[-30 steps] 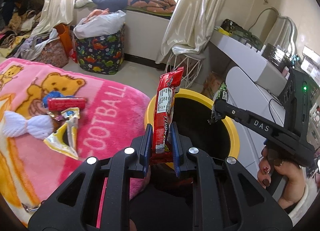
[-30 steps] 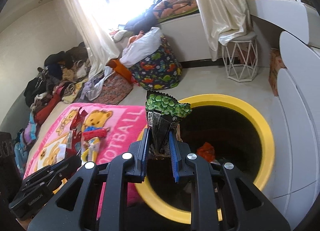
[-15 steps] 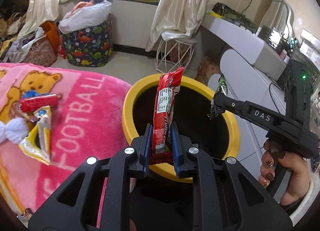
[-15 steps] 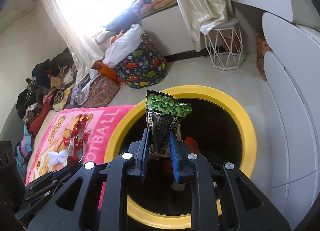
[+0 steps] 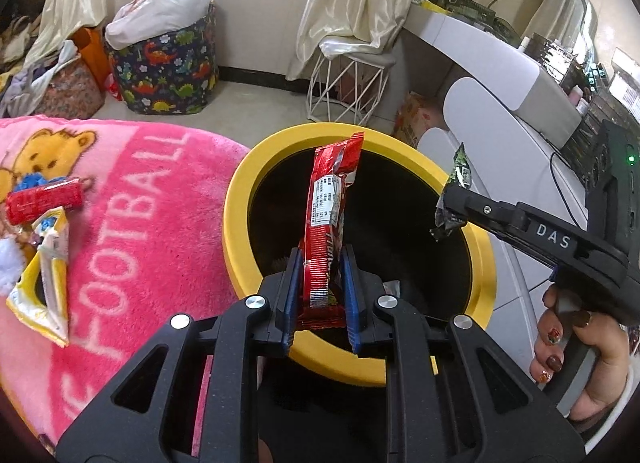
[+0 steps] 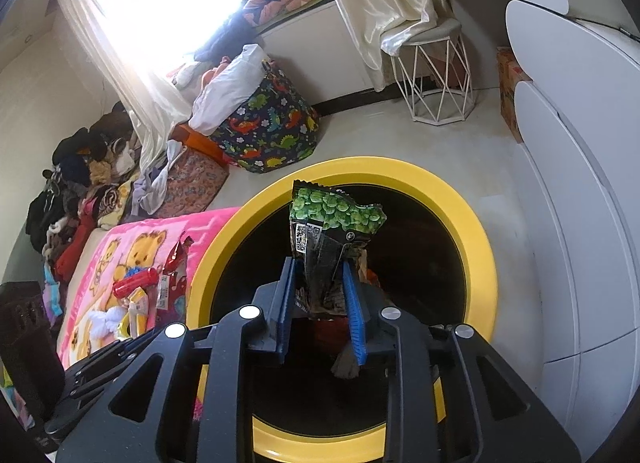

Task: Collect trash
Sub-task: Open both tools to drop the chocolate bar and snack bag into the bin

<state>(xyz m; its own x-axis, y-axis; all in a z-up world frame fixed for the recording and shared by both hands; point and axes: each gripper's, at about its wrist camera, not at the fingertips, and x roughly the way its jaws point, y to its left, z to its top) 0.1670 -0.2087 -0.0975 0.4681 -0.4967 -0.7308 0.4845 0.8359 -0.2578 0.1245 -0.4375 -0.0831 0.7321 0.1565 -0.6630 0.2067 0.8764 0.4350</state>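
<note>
Two wrappers held over the yellow-rimmed bin

A red wrapper [image 5: 326, 219] is pinched upright in the left claw [image 5: 320, 295], above the near rim of the bin [image 5: 236, 199]. A green wrapper [image 6: 334, 219] is pinched in the right claw [image 6: 320, 303], over the bin's dark opening. More trash [image 5: 44, 199] is left on the pink blanket [image 5: 132, 231], left of the bin.
</note>
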